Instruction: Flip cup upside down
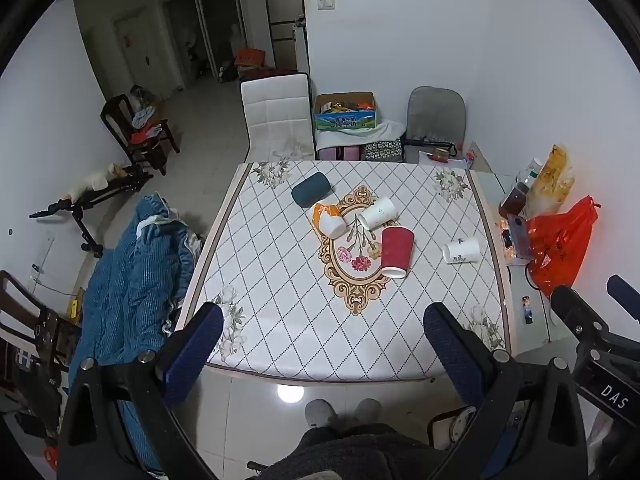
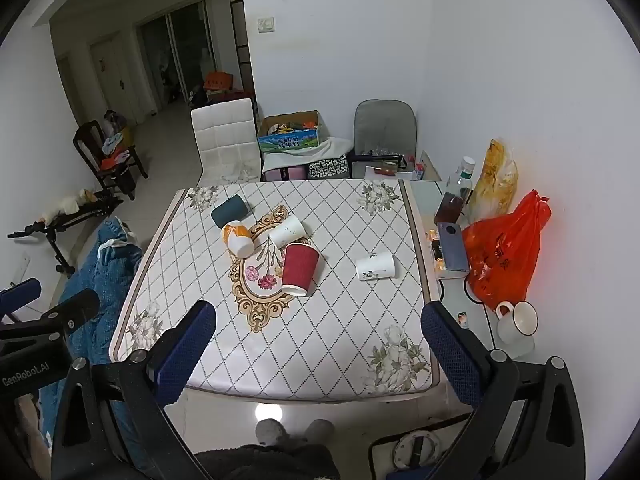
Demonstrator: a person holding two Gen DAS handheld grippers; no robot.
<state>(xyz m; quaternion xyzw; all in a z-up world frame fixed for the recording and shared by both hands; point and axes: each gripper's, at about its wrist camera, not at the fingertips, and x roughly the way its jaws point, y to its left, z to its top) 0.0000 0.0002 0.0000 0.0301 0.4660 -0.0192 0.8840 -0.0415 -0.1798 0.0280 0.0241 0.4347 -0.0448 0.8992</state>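
Left wrist view. We log five cups lying on their sides on the tabletop [image 1: 280, 280], which wears a diamond-patterned cloth with a floral medallion at its middle. Item one: a red ribbed paper cup [image 1: 396, 252], mouth toward us, at the medallion's right edge. Item two: a white paper cup [image 1: 378, 213] just behind it, mouth toward the far right. Item three: an orange-and-white cup [image 1: 330, 219], mouth toward us, just left of the white one. Item four: a dark teal cup [image 1: 312, 195] beyond that. Item five: a white printed cup [image 1: 461, 250], apart on the right. Our left hand-held gripper [image 1: 324, 344] hangs above the near table edge, jaws spread wide, holding nothing.

Right wrist view. We log the same five: red ribbed paper cup [image 2: 300, 269], white paper cup [image 2: 287, 230], orange-and-white cup [image 2: 238, 238], dark teal cup [image 2: 229, 210], white printed cup [image 2: 375, 266]. Off the cloth to the right stand an orange plastic bag [image 2: 504, 256], a phone [image 2: 453, 246] and a white mug [image 2: 516, 320]. Our right hand-held gripper [image 2: 318, 344] is likewise spread wide and empty.
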